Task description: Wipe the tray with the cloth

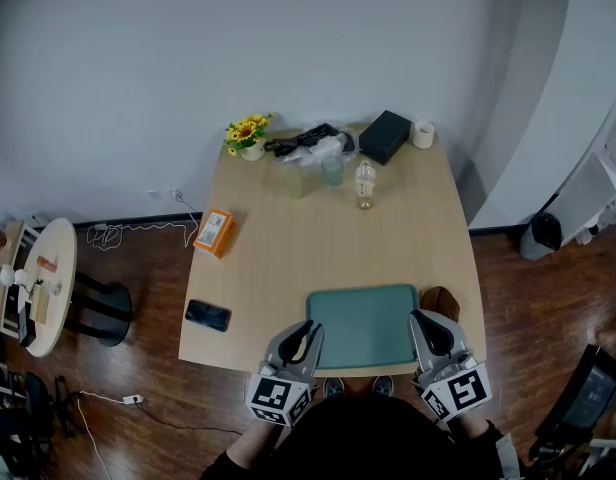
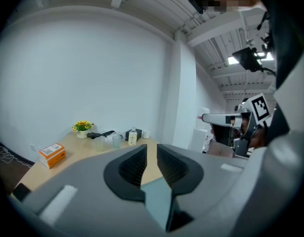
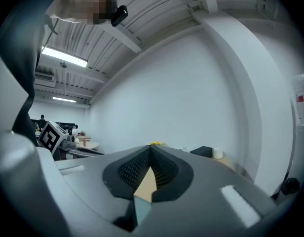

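Your left gripper hangs over the tray's near left corner, at the table's near edge. In the left gripper view its jaws stand a narrow slit apart with nothing between them, and the teal tray shows below through the gap. Your right gripper sits at the tray's near right corner. Its jaws are clenched tip to tip and hold nothing. The tray lies flat along the table's near edge, a little right of centre. The brown cloth lies just beside the tray's right edge, near the table's right edge, partly hidden behind your right gripper, and neither gripper has hold of it. A phone lies near the table's near left corner and an orange box sits at the left edge. Along the far edge stand flowers, a black bundle, a black box and a white cup. Just in front of them stand two glasses and a bottle.
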